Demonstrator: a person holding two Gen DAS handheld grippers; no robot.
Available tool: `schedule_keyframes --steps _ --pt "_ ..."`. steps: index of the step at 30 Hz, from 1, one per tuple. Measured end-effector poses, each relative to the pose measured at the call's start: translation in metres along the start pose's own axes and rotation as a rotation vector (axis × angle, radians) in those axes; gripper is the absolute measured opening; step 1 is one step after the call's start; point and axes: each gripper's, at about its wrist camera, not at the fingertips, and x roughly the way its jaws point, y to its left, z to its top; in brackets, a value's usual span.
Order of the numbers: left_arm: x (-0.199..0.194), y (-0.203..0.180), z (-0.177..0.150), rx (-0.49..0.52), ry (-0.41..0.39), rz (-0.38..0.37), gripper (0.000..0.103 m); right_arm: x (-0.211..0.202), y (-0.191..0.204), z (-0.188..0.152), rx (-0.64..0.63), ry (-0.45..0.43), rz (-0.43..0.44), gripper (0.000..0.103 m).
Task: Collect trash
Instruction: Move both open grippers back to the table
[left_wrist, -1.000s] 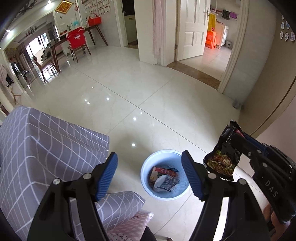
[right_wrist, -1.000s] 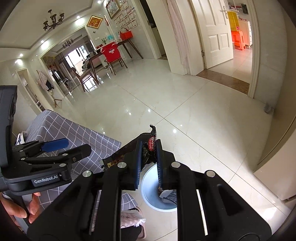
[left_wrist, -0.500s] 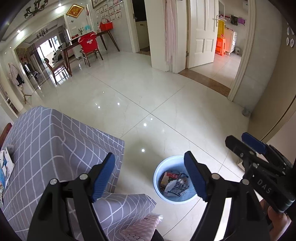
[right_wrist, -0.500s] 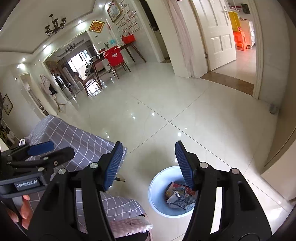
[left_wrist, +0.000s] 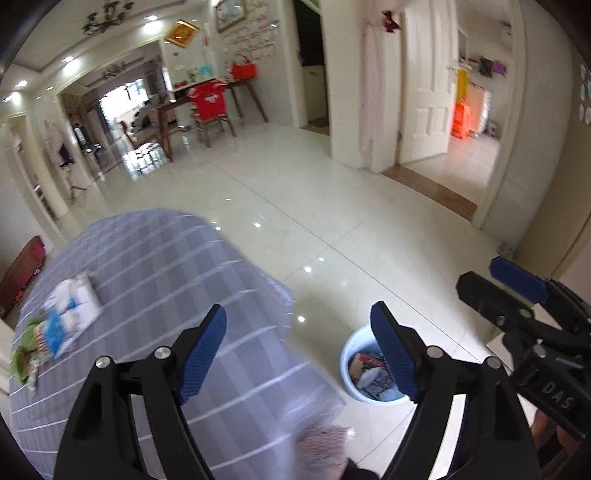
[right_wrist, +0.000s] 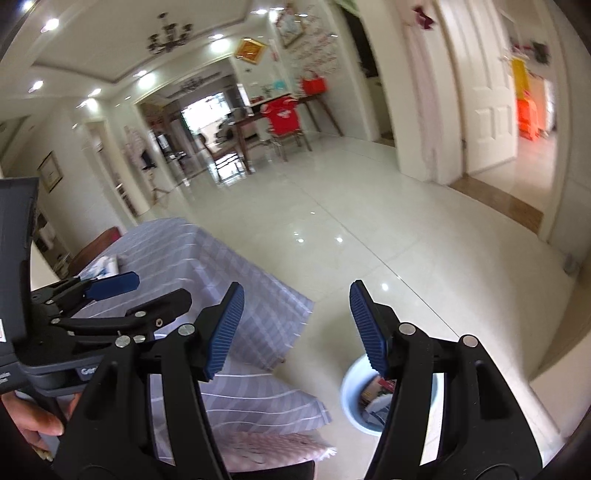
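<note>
A pale blue bin stands on the floor beside the table and holds several wrappers. It also shows low in the right wrist view, bin. My left gripper hangs above the table's corner, its jaws opening with nothing between them. My right gripper is open and empty, raised above the bin; in the left wrist view the right gripper sits at the far right. On the grey checked tablecloth lie a white and blue packet and a green wrapper.
Glossy pale floor tiles stretch toward a dining table with a red-covered chair. A white door stands open at the right. A pink cloth lies below the table edge. A hand holds the left gripper.
The right gripper opened and the dark snack wrapper it held is gone from its jaws. Both grippers rose and swung left, bringing the tabletop and its packets into view.
</note>
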Motion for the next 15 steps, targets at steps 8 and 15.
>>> schedule_keyframes --steps 8,15 --pt "-0.046 0.129 -0.031 -0.133 -0.038 0.148 0.082 0.013 0.102 0.004 -0.126 0.029 0.121 0.061" --pt "-0.073 0.266 -0.078 -0.325 -0.024 0.296 0.082 0.046 0.216 -0.003 -0.253 0.084 0.244 0.061"
